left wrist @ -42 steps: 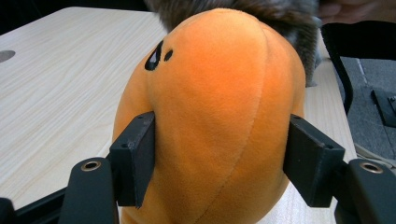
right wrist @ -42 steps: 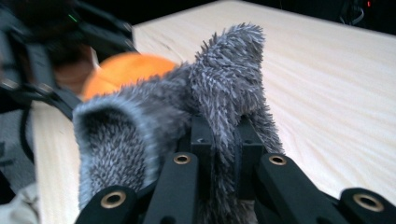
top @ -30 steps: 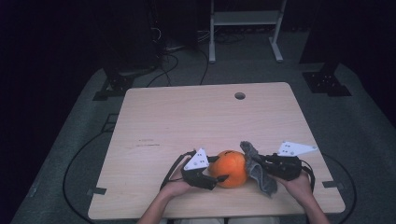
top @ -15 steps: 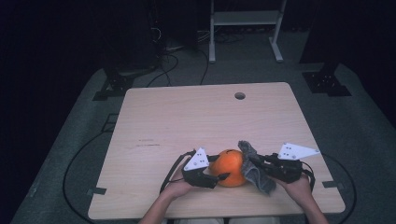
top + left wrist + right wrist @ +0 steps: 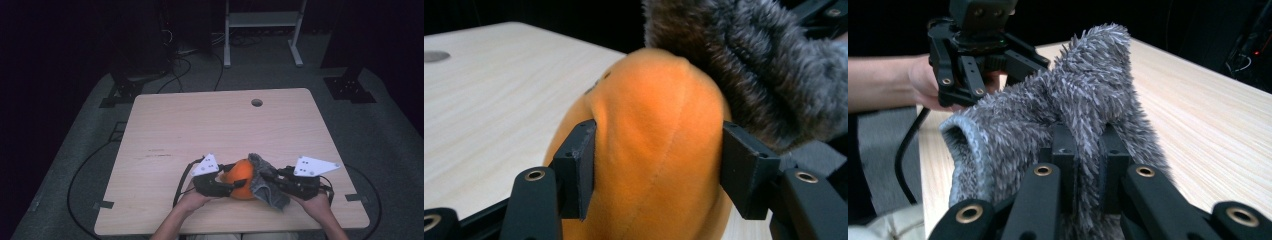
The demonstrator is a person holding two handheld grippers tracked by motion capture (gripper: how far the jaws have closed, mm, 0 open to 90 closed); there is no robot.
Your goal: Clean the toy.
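At the near edge of the pale wooden table (image 5: 200,125), the left gripper (image 5: 659,165) is clamped on a soft round orange plush toy (image 5: 654,150), while the right gripper (image 5: 1088,160) pinches a shaggy grey cloth (image 5: 1083,100) lying against this toy.

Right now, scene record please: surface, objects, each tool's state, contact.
surface: light wooden table with a round hole
object 1: round orange plush toy
object 2: shaggy grey fur cloth
left tool: shut on the plush's sides
right tool: shut on a fold of cloth
contact: cloth lies against the plush
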